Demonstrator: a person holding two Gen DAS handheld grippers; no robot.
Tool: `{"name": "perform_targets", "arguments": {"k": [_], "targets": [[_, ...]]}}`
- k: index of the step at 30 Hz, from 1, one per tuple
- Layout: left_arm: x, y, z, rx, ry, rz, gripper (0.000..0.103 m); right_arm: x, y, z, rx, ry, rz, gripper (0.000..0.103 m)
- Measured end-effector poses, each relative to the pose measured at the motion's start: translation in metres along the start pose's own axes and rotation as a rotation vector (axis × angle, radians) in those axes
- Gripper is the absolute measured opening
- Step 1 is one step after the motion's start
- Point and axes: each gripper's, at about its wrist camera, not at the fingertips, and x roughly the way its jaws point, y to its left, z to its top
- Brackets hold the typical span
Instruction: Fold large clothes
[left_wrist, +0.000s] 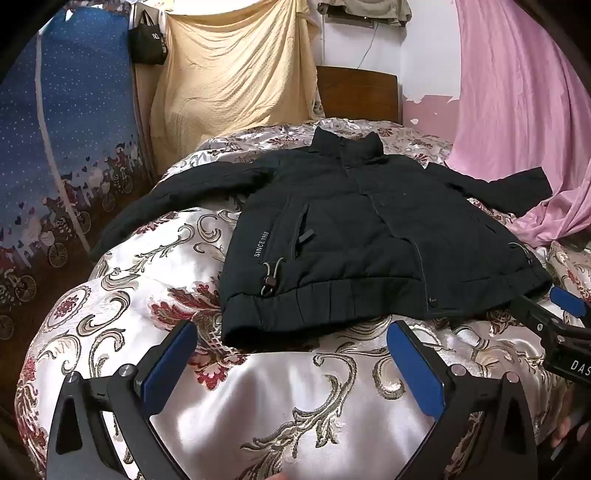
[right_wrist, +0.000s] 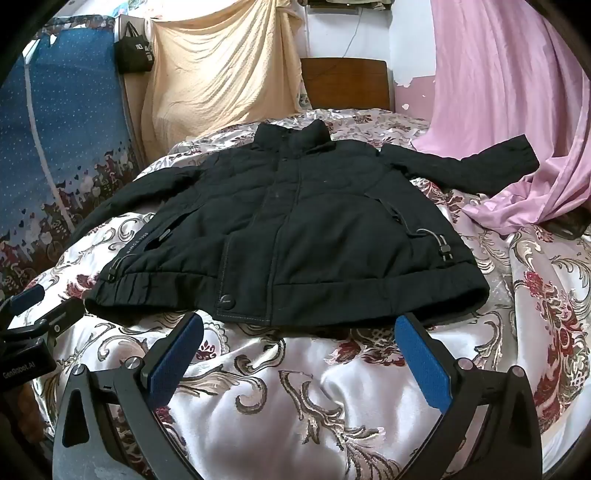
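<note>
**Jacket spread flat, both tools hovering at the hem**

While the black jacket (left_wrist: 362, 236) is lying front-up across the middle of the bed (left_wrist: 280, 391), collar toward the headboard (left_wrist: 356, 92) and sleeves reaching toward the side edges, the left hand-held gripper (left_wrist: 291, 354) is hanging spread wide and empty just short of the hem. Nearer the right edge, the right hand-held gripper (right_wrist: 299, 350) is likewise gaping, touching nothing.
</note>
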Motion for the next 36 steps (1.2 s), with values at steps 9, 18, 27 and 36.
{"name": "perform_targets", "arguments": {"k": [9, 18, 27, 36], "targets": [[-0.0001, 0.0000, 0.0000, 0.001, -0.001, 0.001, 0.103, 0.0000, 0.0003, -0.0001, 0.002, 0.000, 0.001, 0.102], [-0.0001, 0.0000, 0.0000, 0.001, -0.001, 0.002, 0.103, 0.0000, -0.0007, -0.0004, 0.004, 0.001, 0.002, 0.102], [-0.0002, 0.0005, 0.0001, 0.000, -0.002, 0.001, 0.103, -0.0003, -0.0006, -0.0006, 0.004, 0.001, 0.001, 0.102], [-0.0017, 0.0048, 0.0058, -0.005, -0.013, 0.017, 0.103, -0.0002, -0.0008, -0.0005, 0.006, 0.004, 0.000, 0.102]]}}
